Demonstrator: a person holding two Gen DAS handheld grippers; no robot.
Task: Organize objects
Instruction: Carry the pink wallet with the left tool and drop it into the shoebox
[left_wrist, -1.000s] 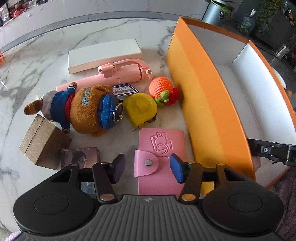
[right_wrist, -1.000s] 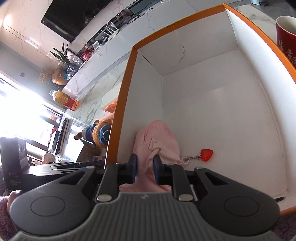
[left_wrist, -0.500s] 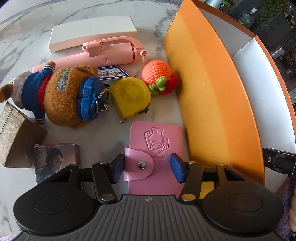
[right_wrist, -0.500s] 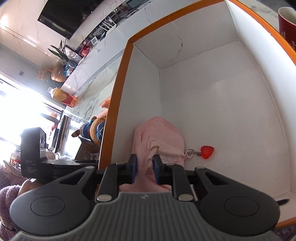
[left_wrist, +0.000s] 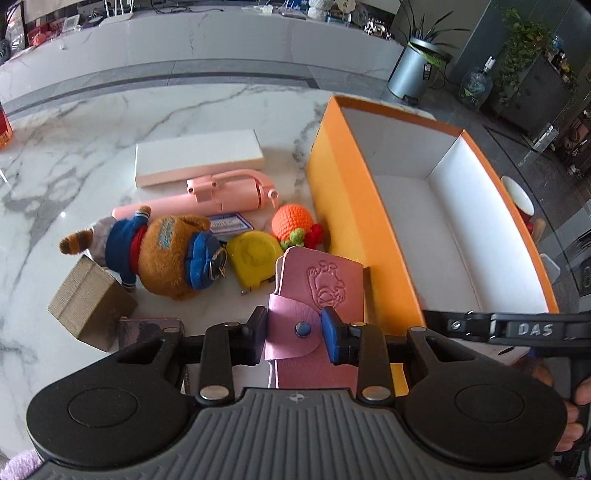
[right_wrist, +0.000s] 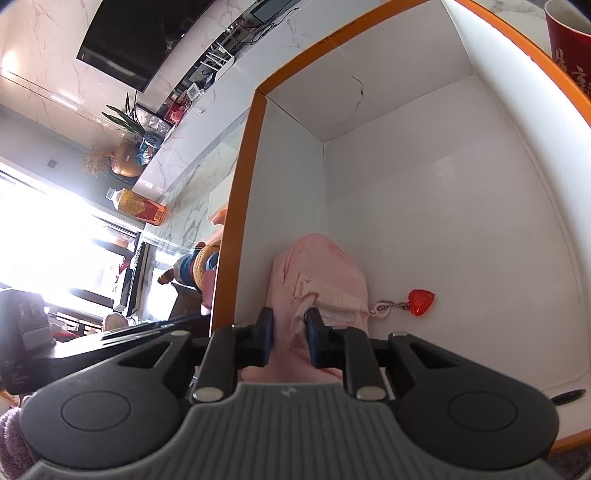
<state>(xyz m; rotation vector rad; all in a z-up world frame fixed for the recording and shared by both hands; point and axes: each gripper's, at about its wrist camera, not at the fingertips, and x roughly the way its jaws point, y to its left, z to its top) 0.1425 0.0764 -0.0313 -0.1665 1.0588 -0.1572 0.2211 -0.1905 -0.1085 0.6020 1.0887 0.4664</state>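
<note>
The pink card wallet (left_wrist: 325, 295) is clamped across its snap flap by the left claw (left_wrist: 294, 330), whose jaws have just been closing onto it; it is seen lifted and tilted above the marble surface (left_wrist: 92, 147), just beside the orange box (left_wrist: 354, 221). The hold is taken only on the narrow flap, so the wallet's body could swing or the snap could be pulled open, and the wallet might be dropped short of the box. The box's near wall is close to the wallet's right edge, so it could be struck and the box shoved if the wallet is carried across too low. The yellow tape measure (left_wrist: 255, 258) and the plush bear (left_wrist: 170, 251) lie near and could be nudged. The right claw (right_wrist: 289, 338) is clenched on the pink pouch (right_wrist: 325, 273) inside the box near its left wall, with a red heart charm (right_wrist: 421, 297) beside it; a collision between the two claws over the box is judged possible.
</note>
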